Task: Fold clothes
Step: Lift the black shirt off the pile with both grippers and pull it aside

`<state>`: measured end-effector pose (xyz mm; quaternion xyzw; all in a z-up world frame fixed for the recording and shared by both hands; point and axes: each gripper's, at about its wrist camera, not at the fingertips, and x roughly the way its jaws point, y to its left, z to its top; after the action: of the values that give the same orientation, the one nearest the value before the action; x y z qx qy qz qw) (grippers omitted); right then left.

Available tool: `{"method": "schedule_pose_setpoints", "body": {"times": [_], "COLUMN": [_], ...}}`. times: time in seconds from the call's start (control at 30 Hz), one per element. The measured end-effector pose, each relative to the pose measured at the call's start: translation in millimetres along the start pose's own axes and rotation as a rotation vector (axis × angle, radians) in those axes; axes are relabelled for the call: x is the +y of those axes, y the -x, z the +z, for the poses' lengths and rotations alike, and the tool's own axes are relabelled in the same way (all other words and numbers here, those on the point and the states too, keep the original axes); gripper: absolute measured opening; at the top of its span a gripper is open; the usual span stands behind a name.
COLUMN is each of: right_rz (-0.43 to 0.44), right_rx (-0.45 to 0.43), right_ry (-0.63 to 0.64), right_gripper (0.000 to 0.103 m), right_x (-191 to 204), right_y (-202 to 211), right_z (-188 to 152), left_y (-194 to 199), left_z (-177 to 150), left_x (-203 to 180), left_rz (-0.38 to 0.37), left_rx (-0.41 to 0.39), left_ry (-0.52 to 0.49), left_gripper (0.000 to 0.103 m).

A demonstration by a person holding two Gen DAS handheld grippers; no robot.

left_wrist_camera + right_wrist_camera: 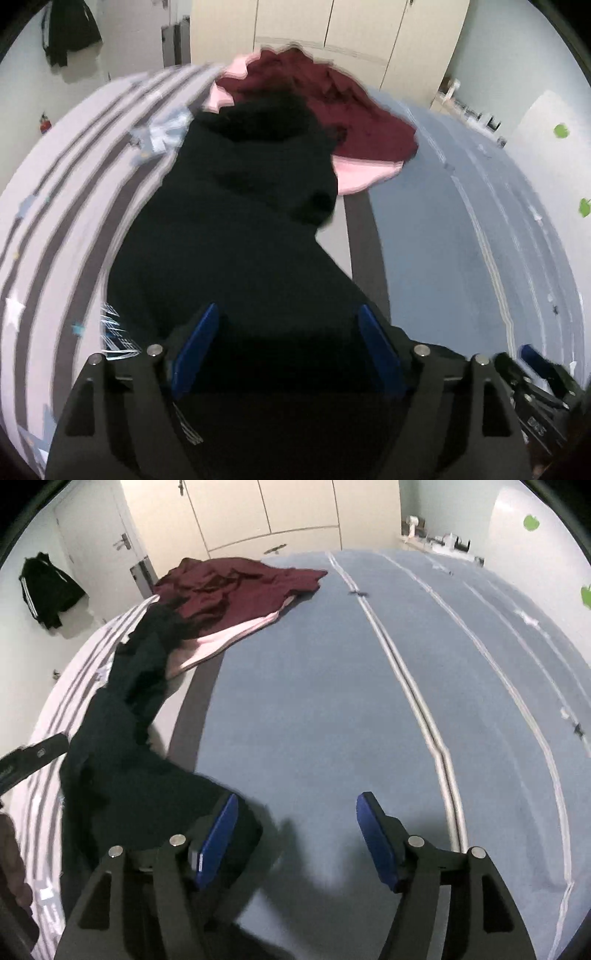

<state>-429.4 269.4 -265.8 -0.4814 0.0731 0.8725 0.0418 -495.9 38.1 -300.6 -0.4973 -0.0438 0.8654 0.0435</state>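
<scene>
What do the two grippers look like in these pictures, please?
Both look alike. The left gripper and the right gripper each have two flat blue pads on angular black fingers, joined by round silver pins. No cables or sleeves are visible in either view.

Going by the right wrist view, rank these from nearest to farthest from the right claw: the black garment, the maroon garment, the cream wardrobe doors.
1. black garment: beside the right claw, at its left finger.
2. maroon garment: upper left, crumpled far up the bed.
3. cream wardrobe doors: along the back wall, beyond the bed.
</scene>
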Motion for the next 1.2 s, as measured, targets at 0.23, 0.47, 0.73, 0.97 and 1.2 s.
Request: {"method": "schedule_pose_setpoints", "body": {"times": [0.23, 0.47, 0.73, 0.97, 1.2], "right_rz": [-0.082, -0.026, 0.138, 0.202, 0.222], "right_rx": [0.073, 0.091, 0.104, 0.209, 0.276], "right_ry": [0.012, -0.039, 0.019, 0.137, 0.244], "right_gripper": [0.072, 0.072, 0.072, 0.072, 0.055], "right_x": [-5, -8, 78, 178, 219], "right_y": [-13, -14, -22, -50, -55], "right_z": [-5, -8, 4, -9, -52], "left_y": [-26, 49, 141, 153, 147], "left_z": [-15, -19, -55, -104, -90], "left_x": [1, 76, 236, 364, 341], "left_rz": [0.025, -0.039, 0.029, 0.167, -0.036], "left_rx": [0.040, -0.064, -0.086, -0.013, -0.044], "left_ry": [-0.086, -0.040, 0.022, 0.219, 0.211], "left_gripper": [0.024, 0.011, 0.011, 0.008, 0.052]}}
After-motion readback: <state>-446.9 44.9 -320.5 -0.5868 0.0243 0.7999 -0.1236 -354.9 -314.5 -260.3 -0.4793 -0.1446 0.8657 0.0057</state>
